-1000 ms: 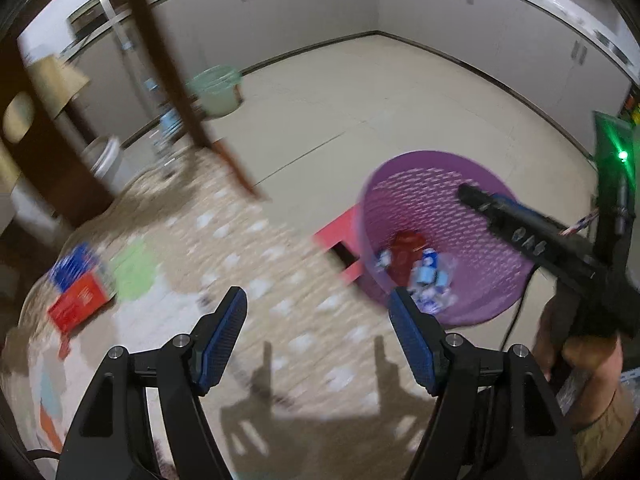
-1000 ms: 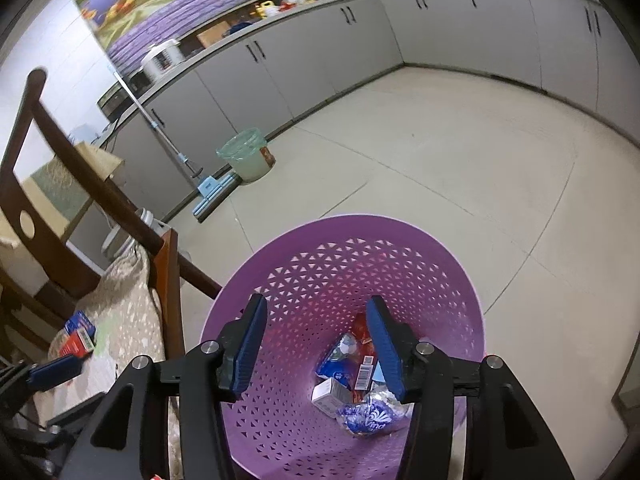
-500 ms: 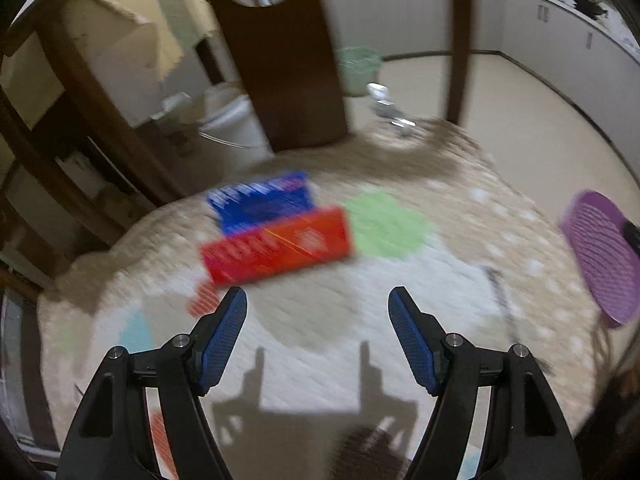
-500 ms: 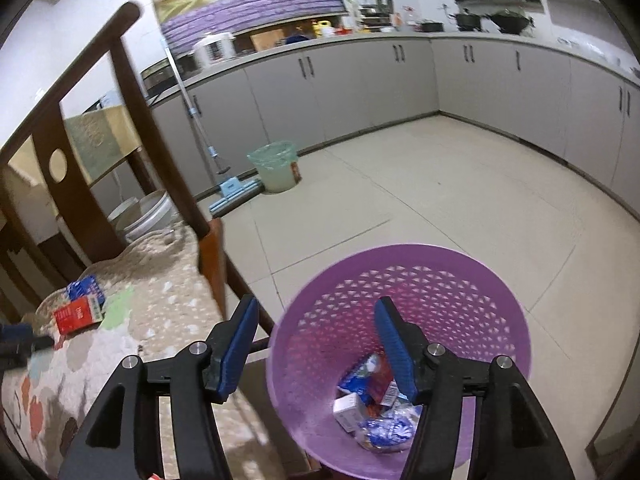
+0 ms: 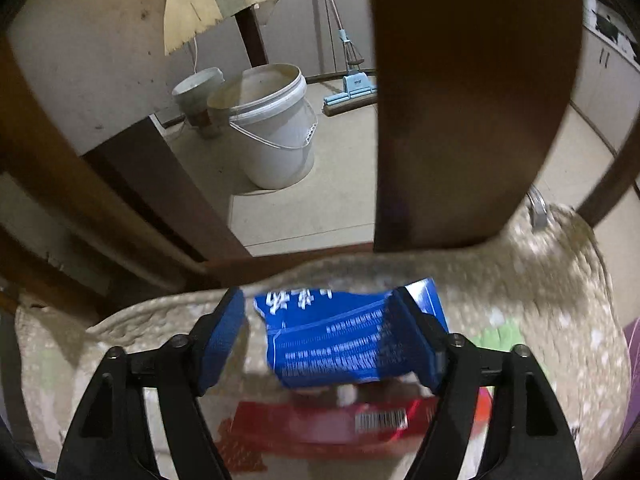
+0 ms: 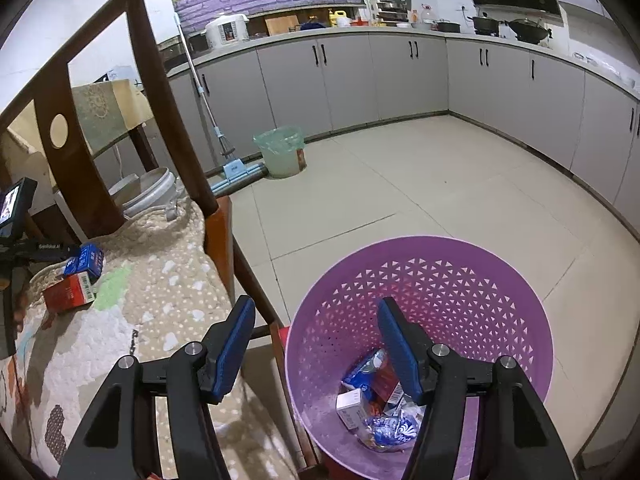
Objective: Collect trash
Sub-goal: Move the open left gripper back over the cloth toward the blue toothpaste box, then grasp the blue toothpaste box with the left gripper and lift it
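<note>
Left tool (image 5: 320,332), jaws just widened, straddles blue carton (image 5: 340,340) without pinching; red carton (image 5: 340,424) lies at its 6 o'clock on chair cushion (image 5: 560,280). Right tool (image 6: 316,344), spread and just opening, hangs empty; purple basket (image 6: 460,276) at its 3 o'clock.

Both views bulge with fisheye distortion and darken to black at the rim. The left wrist view is dim and warm; motion blur smears the blue carton (image 5: 344,336) and red carton (image 5: 332,424) from 5 to 7 o'clock. The right wrist view is brighter and sharp, evenly lit, with the floor (image 6: 420,184) pale toward 1 o'clock.
</note>
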`<state>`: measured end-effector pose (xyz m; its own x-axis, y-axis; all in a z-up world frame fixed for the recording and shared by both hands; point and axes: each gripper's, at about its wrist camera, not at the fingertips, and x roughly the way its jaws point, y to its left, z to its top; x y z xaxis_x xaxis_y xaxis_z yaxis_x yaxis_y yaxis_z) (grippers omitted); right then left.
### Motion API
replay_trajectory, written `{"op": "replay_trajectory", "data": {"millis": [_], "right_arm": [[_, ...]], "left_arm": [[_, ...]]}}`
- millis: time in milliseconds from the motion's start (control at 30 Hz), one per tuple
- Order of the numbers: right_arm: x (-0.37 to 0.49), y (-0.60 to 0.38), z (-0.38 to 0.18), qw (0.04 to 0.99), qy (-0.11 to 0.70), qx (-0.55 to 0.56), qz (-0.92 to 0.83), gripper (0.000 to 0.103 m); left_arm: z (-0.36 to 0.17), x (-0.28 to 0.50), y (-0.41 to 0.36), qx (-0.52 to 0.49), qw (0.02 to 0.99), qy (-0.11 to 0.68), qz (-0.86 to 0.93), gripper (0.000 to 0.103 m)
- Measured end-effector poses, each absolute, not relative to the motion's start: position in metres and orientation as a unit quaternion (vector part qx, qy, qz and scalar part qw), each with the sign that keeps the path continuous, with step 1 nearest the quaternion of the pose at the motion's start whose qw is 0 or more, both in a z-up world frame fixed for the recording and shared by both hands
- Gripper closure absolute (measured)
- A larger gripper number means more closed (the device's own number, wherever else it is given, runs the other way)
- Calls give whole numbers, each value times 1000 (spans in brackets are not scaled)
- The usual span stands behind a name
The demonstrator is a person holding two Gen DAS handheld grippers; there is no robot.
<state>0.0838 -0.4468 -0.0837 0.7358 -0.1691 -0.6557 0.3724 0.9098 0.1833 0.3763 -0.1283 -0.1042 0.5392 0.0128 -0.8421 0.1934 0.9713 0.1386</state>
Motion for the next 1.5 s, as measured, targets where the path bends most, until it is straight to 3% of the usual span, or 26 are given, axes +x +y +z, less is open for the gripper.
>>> {"op": "replay_trajectory", "data": {"millis": [33, 200, 267, 400, 567, 767, 967, 1000, 1067, 1200, 1267, 1300, 1333, 1367, 1400, 1433, 1500], "right_arm": [[85, -447, -85, 918, 334, 154, -147, 35], [92, -440, -87, 920, 339, 144, -136, 35], [93, -436, -86, 921, 340, 139, -129, 35], [91, -430, -84, 924, 338, 132, -123, 35], [87, -432, -83, 922, 339, 140, -121, 33], [84, -434, -81, 923, 335, 151, -117, 33], [84, -433, -82, 923, 337, 144, -114, 32], [84, -433, -83, 923, 338, 143, -115, 32], [85, -434, -85, 922, 342, 142, -116, 32], [89, -436, -90, 917, 353, 144, -116, 32], [92, -434, -91, 917, 355, 141, -115, 32], [93, -433, -90, 917, 355, 140, -114, 32], [94, -432, -90, 918, 355, 139, -112, 32], [94, -429, -89, 919, 354, 136, -109, 32], [95, -427, -88, 920, 353, 133, -107, 32], [96, -425, -88, 921, 354, 129, -104, 32], [96, -422, -89, 921, 355, 125, -101, 32]], "left_arm": [[-106, 378, -126, 101, 871, 478, -51, 17], [-116, 375, -115, 31, 833, 542, -108, 17], [-120, 362, -122, 43, 818, 559, -130, 32], [-113, 325, -132, 92, 813, 555, -146, 33], [-105, 277, -134, 68, 749, 610, -249, 34], [-74, 292, -118, 90, 824, 534, -167, 34], [-100, 351, -121, 97, 837, 526, -118, 34], [-106, 363, -124, 91, 837, 527, -118, 33], [-107, 375, -123, 71, 843, 519, -121, 21], [-127, 390, -129, 46, 805, 570, -160, 15], [-132, 377, -136, 102, 800, 570, -159, 15], [-130, 368, -136, 107, 797, 570, -166, 18], [-127, 364, -133, 94, 794, 576, -170, 33], [-123, 359, -129, 79, 790, 583, -173, 54], [-119, 353, -125, 65, 785, 589, -179, 64], [-115, 345, -122, 57, 779, 594, -192, 69], [-110, 329, -117, 54, 772, 597, -210, 70]]}}
